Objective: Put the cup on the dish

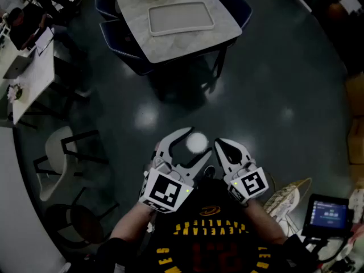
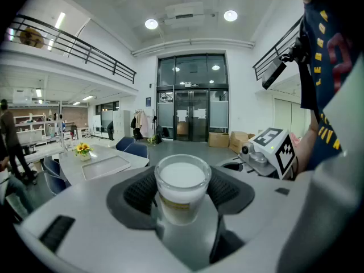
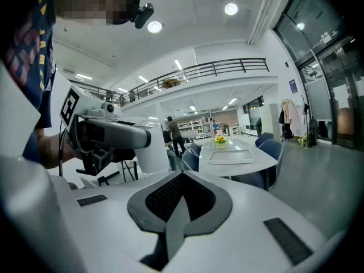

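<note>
Left gripper view: the cup (image 2: 182, 180) is gripped upright between the left tool's (image 1: 199, 142) wide-set jaws, well apart from the tray (image 2: 105, 166). The right tool (image 3: 181, 201) is seen shut, empty

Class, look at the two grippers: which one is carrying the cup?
The left gripper: its jaws clasp the white cup, whereas the right gripper is shut with nothing between its jaws.
</note>
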`<move>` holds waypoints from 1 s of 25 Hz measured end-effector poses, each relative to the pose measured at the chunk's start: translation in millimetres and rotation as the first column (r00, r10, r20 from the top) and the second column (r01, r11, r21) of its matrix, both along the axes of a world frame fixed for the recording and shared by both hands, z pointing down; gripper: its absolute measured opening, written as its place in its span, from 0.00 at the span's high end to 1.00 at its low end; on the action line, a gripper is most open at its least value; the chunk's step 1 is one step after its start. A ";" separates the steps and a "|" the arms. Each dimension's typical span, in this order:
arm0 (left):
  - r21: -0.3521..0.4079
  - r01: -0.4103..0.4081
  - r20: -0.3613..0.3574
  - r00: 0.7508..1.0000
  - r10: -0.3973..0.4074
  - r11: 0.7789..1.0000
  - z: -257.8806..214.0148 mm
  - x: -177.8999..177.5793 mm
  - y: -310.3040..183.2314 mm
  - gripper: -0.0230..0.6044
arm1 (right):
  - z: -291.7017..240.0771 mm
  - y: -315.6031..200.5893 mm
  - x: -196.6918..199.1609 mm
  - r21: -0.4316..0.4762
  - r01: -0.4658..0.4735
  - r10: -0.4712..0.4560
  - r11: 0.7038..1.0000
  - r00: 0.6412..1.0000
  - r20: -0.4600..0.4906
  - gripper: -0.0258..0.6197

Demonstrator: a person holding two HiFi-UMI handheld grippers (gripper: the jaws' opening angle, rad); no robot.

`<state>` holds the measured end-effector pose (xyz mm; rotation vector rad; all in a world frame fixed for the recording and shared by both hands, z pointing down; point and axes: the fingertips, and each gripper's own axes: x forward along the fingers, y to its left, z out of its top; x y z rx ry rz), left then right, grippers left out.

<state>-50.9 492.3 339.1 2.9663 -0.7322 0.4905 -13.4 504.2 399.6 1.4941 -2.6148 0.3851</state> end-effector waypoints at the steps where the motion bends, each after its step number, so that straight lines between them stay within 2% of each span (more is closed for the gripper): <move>1: -0.018 0.006 0.000 1.000 -0.006 1.000 2.0 0.9 5.2 0.54 | -2.6 2.9 1.0 0.002 0.002 -0.002 1.000 1.000 -0.012 0.95; 6: -0.076 0.038 -0.006 0.999 -0.039 0.996 10.9 13.4 21.9 0.54 | -10.2 20.0 13.9 0.028 0.028 -0.027 0.999 0.999 -0.044 0.95; 12: -0.036 0.041 -0.006 0.999 -0.041 0.999 -15.2 20.1 34.5 0.54 | -25.7 40.2 25.8 0.028 -0.004 0.005 1.000 1.000 -0.019 0.95; 15: -0.015 0.037 0.000 0.999 -0.037 0.999 -24.1 26.2 34.6 0.54 | -34.2 41.6 27.2 0.074 0.010 -0.008 0.997 0.999 -0.034 0.95; 19: -0.010 0.035 -0.005 0.999 -0.035 0.999 -37.3 36.2 39.1 0.54 | -50.4 50.8 23.1 0.146 0.073 -0.067 0.987 0.997 -0.047 0.66; 21: -0.013 0.035 -0.004 0.999 -0.035 0.999 -39.0 45.1 40.8 0.54 | -56.1 52.5 21.0 0.165 0.115 -0.104 0.979 0.992 -0.072 0.59; 25: -0.019 0.036 0.007 0.999 -0.036 0.999 -40.5 69.4 48.6 0.54 | -65.5 55.6 22.5 0.192 0.183 -0.167 0.964 0.981 -0.097 0.56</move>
